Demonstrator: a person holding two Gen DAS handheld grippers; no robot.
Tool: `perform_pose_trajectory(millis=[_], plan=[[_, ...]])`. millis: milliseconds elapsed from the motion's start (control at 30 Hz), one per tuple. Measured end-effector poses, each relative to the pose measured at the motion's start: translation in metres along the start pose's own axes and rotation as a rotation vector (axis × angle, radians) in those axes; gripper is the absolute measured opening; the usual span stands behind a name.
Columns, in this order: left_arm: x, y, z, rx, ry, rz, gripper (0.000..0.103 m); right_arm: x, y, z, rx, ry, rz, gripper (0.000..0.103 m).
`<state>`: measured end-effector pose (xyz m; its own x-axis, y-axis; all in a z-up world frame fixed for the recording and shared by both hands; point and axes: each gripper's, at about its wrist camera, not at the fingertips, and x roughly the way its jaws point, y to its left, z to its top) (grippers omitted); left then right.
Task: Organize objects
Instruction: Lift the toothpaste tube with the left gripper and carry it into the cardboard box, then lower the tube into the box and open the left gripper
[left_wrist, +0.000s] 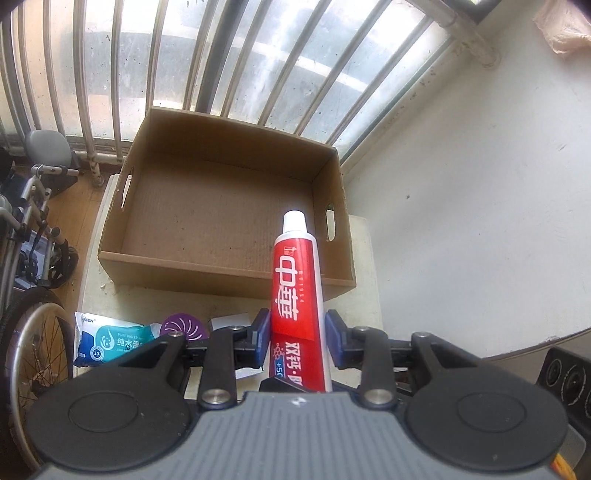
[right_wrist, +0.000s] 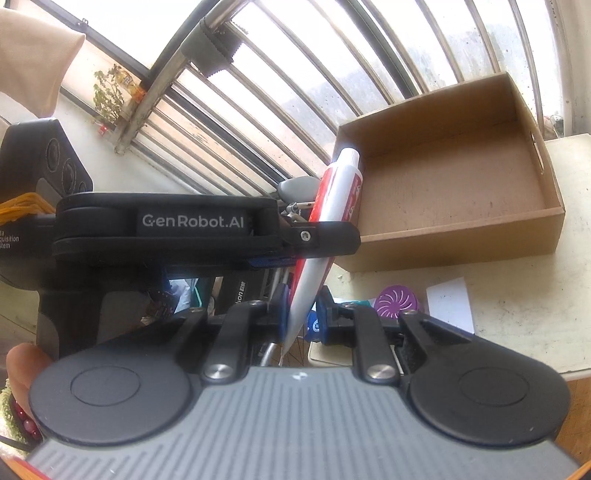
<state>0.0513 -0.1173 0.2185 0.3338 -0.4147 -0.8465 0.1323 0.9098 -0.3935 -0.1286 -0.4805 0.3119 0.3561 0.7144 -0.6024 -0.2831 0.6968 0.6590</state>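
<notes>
A: both grippers on one toothpaste tube (left_wrist: 297, 291)? Left gripper (left_wrist: 297, 334) clamped mid-tube, right gripper (right_wrist: 300, 320) pinching the flat tail end

B: yeah, it's in the air, near the cardboard box (left_wrist: 225, 206). I'd let the right go first, then lower it flat inside, clear of that near wall

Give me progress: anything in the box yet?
Nothing done: the cardboard box is empty. In hand: the toothpaste tube, gripped by both the left gripper and right gripper. Left: wipes pack, purple disc, white card on the table.
</notes>
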Motion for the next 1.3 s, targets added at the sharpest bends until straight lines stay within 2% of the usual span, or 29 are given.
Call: perform_pose_trajectory(millis=[100, 333, 567, 733, 900, 1100, 1200, 1300], plan=[[0.007, -0.008, 0.022, -0.034, -0.003, 0.007, 0.032, 0.006, -0.011, 0.027, 0.008, 0.012, 0.024, 0.015], [0.063, -0.020, 0.079, -0.074, -0.017, 0.021, 0.032, 0.026, -0.056, 0.095, 0.013, 0.036, 0.048, 0.015], [0.137, -0.031, 0.124, -0.097, 0.068, 0.042, 0.032, 0.055, -0.120, 0.140, 0.083, 0.066, 0.028, 0.015], [0.199, -0.036, 0.144, -0.098, 0.155, 0.052, 0.032, 0.075, -0.170, 0.156, 0.153, 0.087, 0.000, 0.015], [0.257, -0.030, 0.155, -0.155, 0.254, 0.059, 0.033, 0.097, -0.213, 0.162, 0.228, 0.123, -0.042, 0.016], [0.307, -0.029, 0.159, -0.157, 0.284, 0.066, 0.033, 0.119, -0.252, 0.162, 0.286, 0.115, -0.096, 0.016], [0.329, -0.025, 0.158, -0.175, 0.319, 0.035, 0.033, 0.128, -0.258, 0.160, 0.248, 0.111, -0.187, 0.017], [0.340, -0.025, 0.152, -0.164, 0.333, 0.036, 0.040, 0.131, -0.259, 0.161, 0.200, 0.099, -0.289, 0.022]])
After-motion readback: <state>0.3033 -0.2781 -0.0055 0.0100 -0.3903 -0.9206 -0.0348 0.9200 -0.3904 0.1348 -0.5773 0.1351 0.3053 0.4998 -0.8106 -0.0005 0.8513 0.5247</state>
